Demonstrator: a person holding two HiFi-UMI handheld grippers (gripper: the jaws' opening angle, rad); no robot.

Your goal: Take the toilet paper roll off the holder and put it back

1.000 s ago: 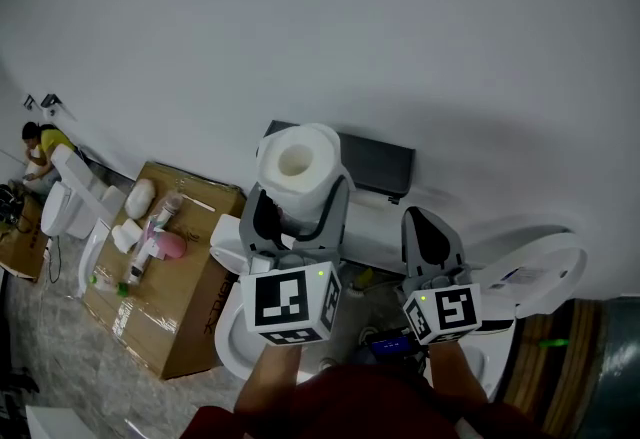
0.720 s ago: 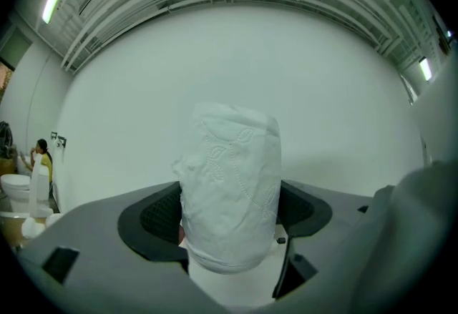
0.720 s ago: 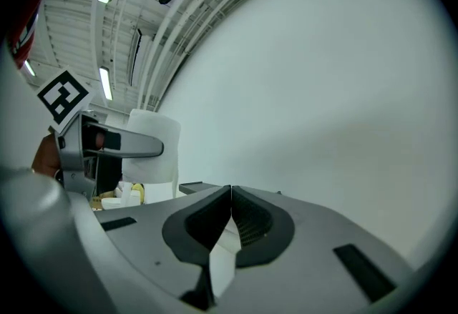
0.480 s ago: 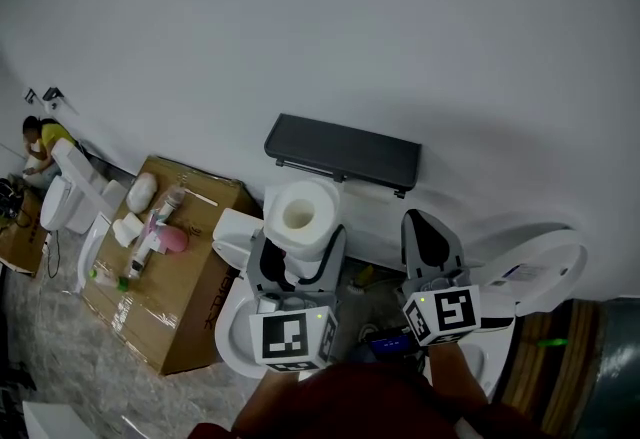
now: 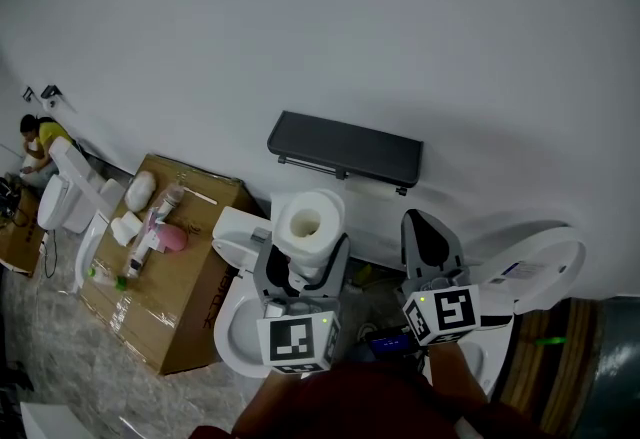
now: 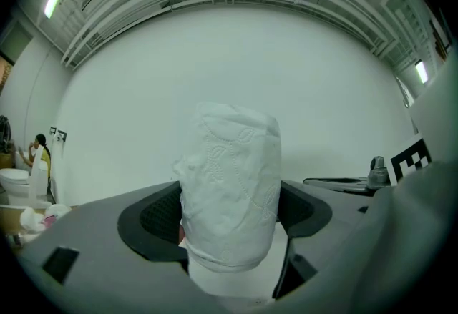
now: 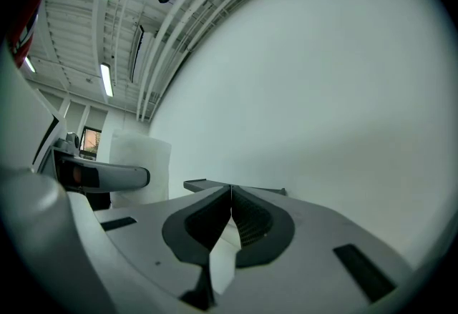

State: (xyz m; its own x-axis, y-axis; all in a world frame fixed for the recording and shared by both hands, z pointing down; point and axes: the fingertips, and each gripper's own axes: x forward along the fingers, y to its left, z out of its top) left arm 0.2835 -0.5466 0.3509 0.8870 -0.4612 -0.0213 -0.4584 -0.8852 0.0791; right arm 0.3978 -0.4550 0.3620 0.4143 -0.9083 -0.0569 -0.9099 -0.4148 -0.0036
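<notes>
A white toilet paper roll [image 5: 309, 224] stands upright between the jaws of my left gripper [image 5: 303, 252], which is shut on it, below and in front of the dark holder shelf [image 5: 346, 150] on the white wall. The left gripper view shows the embossed roll [image 6: 230, 191] filling the gap between both pads, with the gripper [image 6: 227, 216] pressed on its sides. My right gripper [image 5: 432, 239] hangs to the right of the roll, shut and holding nothing. In the right gripper view that gripper [image 7: 230, 214] has its pads meeting, with the roll [image 7: 140, 166] at the left and the holder shelf [image 7: 232, 186] beyond.
A white toilet bowl [image 5: 232, 322] and a raised toilet lid [image 5: 535, 272] lie below the grippers. A cardboard box [image 5: 165, 272] with bottles and white items stands at the left. Another toilet [image 5: 70, 202] and a crouching person [image 5: 34, 149] are at the far left.
My left gripper has come down and away from the holder with the roll, which was up in front of the shelf a second ago. The shelf now shows in full. The right gripper has stayed put.
</notes>
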